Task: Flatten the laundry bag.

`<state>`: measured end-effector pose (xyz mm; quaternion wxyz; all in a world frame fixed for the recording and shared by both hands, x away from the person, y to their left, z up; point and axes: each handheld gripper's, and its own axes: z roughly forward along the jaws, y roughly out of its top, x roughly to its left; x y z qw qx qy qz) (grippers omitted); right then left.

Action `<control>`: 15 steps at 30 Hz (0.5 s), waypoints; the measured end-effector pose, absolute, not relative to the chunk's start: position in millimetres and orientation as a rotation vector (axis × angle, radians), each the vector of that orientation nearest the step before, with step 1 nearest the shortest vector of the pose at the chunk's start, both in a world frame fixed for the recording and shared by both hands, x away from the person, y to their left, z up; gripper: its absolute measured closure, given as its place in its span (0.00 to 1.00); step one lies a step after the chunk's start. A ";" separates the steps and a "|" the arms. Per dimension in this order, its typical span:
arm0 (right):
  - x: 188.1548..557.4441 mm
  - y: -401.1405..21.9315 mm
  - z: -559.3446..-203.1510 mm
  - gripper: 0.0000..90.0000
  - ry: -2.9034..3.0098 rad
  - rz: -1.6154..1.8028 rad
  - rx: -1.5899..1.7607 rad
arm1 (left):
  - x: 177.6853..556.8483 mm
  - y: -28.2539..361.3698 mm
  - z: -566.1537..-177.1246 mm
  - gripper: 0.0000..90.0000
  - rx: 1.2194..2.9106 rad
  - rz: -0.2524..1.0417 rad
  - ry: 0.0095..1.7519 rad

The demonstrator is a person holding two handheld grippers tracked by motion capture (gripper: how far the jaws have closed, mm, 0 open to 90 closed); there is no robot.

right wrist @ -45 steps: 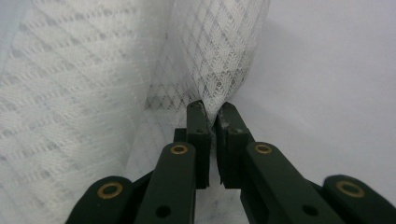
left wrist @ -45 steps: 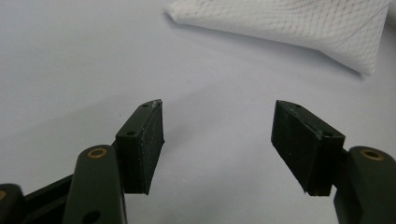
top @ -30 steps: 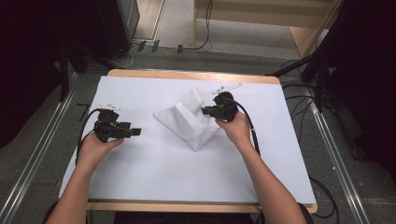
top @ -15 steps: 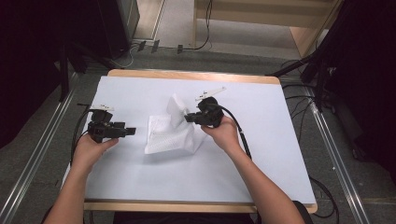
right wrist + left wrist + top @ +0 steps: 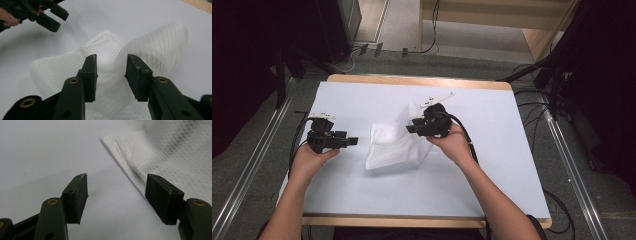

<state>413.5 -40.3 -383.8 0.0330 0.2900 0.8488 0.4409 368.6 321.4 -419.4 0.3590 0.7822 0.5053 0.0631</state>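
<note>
We see a white mesh cloth (image 5: pixel 393 146) lying folded near the middle of the tabletop (image 5: pixel 492 180). Our right gripper (image 5: pixel 411 126) hovers over the cloth's far right part, jaws apart, gripping nothing. Our left gripper (image 5: pixel 353 141) sits toward the left edge, just beside the cloth, jaws spread wide.

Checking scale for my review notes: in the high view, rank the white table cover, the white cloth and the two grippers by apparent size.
1. white table cover
2. white cloth
3. right gripper and left gripper: look alike, so unranked.

Embossed white paper towel (image 5: pixel 393 145)
</note>
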 end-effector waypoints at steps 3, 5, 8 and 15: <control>414.8 -52.0 -378.1 0.71 2.576 1.383 0.911 | 369.1 320.1 -418.9 0.40 2.020 0.167 1.299; 417.2 -60.1 -376.1 0.75 2.570 1.384 0.937 | 369.5 319.4 -419.0 0.40 2.017 0.168 1.297; 419.7 -68.2 -375.6 0.77 2.552 1.376 0.960 | 371.3 315.6 -418.8 0.41 2.020 0.164 1.289; 432.9 -94.5 -389.9 0.82 2.511 1.319 1.076 | 382.2 296.0 -418.2 0.43 2.055 0.151 1.238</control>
